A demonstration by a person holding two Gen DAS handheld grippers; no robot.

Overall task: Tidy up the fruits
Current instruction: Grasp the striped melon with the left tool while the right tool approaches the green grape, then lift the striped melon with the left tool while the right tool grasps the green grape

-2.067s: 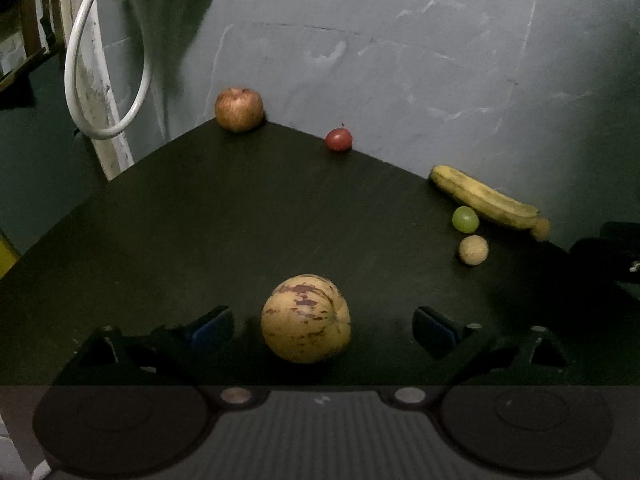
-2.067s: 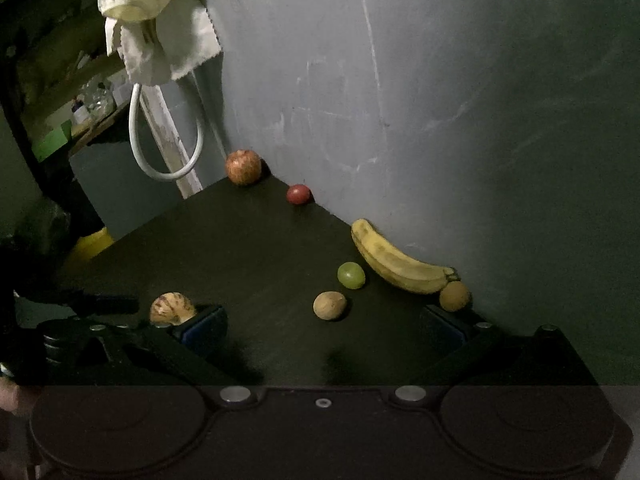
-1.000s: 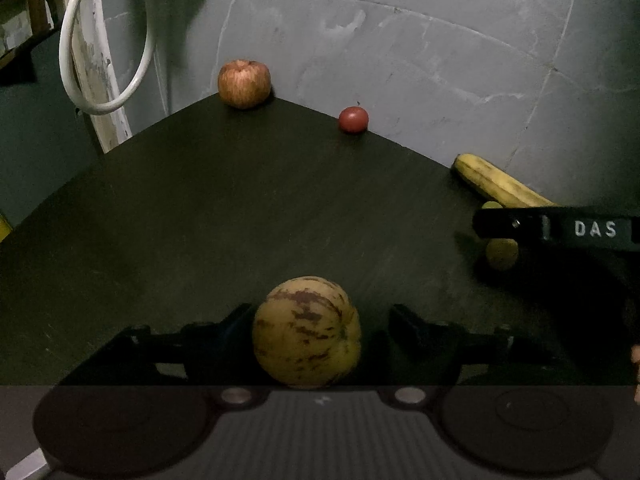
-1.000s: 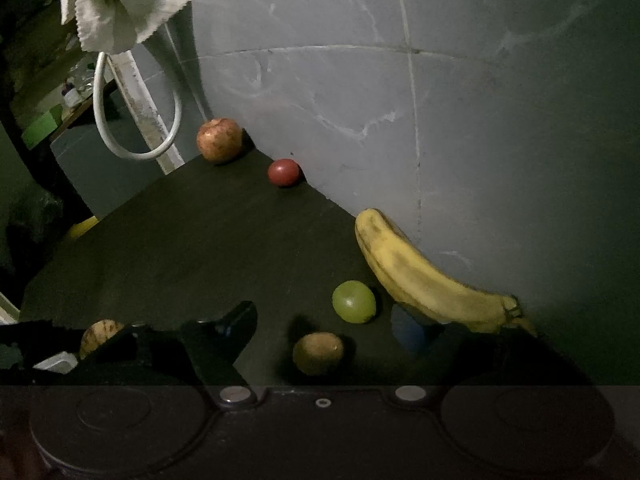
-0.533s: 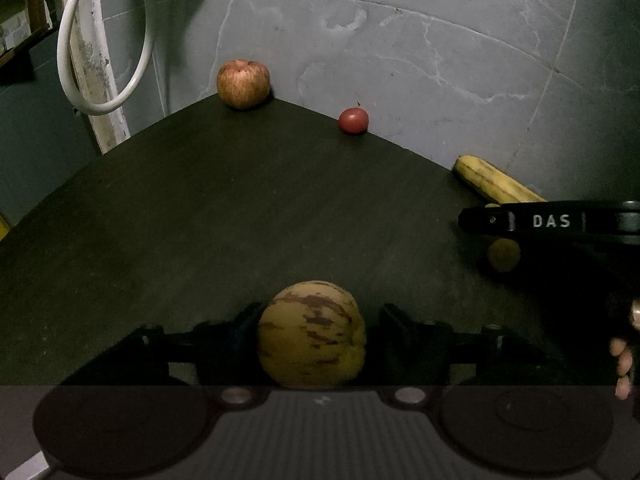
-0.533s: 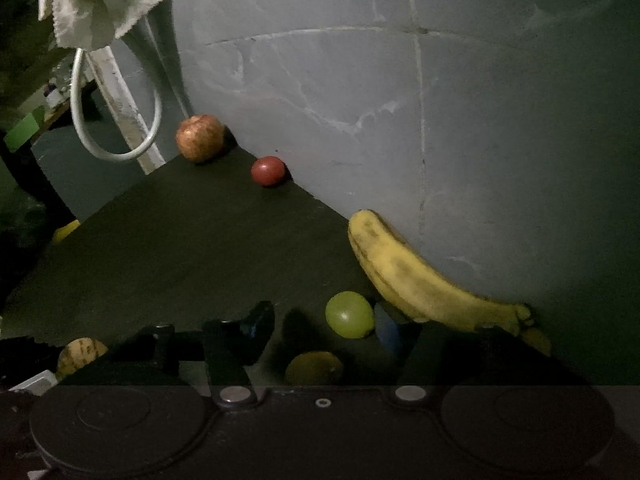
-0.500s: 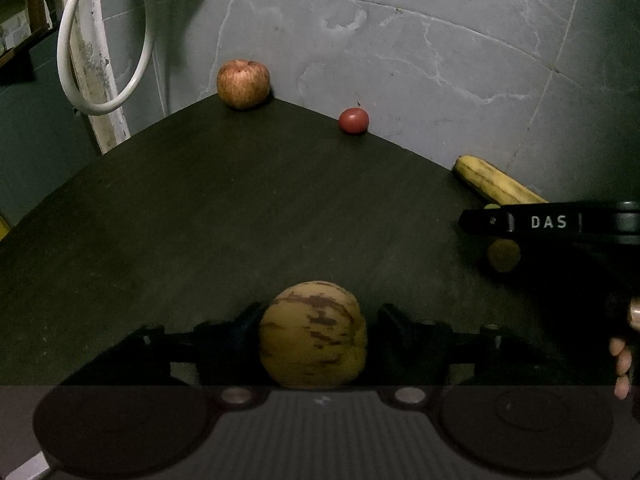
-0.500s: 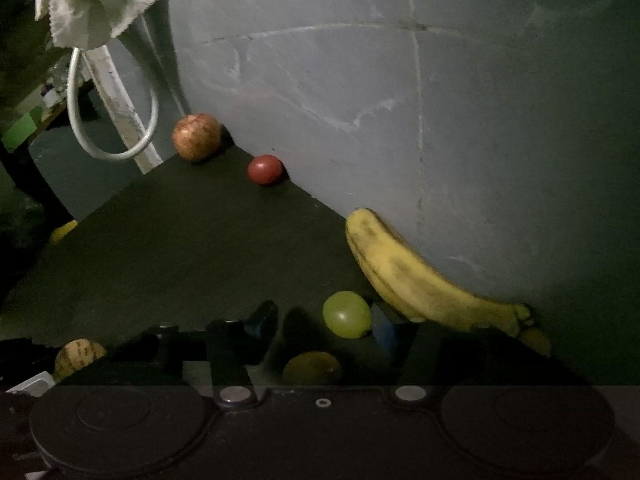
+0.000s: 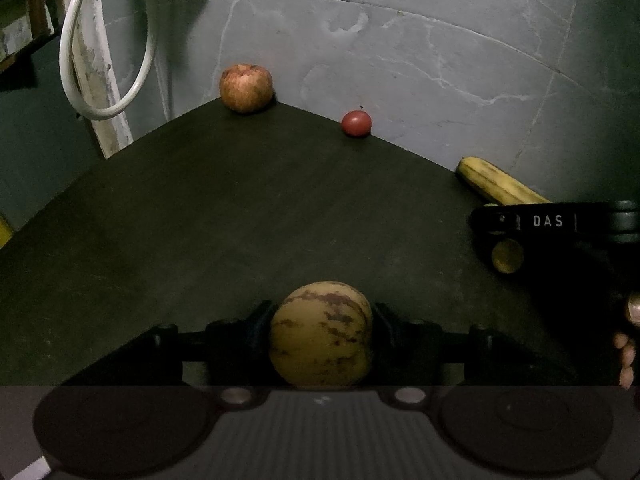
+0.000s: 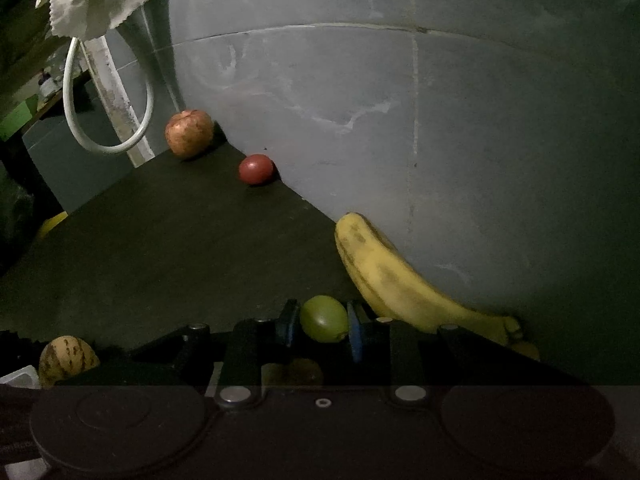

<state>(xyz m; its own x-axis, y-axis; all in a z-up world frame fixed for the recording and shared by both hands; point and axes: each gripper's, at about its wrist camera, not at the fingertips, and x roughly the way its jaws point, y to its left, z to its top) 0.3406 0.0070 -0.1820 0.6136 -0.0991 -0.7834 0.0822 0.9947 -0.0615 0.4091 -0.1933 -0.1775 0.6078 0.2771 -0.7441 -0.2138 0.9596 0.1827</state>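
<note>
Right wrist view showed your right gripper had just closed on the green fruit, low centre, beside the banana; your left gripper clamped the striped melon. Either round fruit could have squirted out if you had lifted abruptly.

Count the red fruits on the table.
2. The apple sits at the far corner by the wall; the small red fruit lies just right of it along the wall. The grippers' bodies may hide others.
</note>
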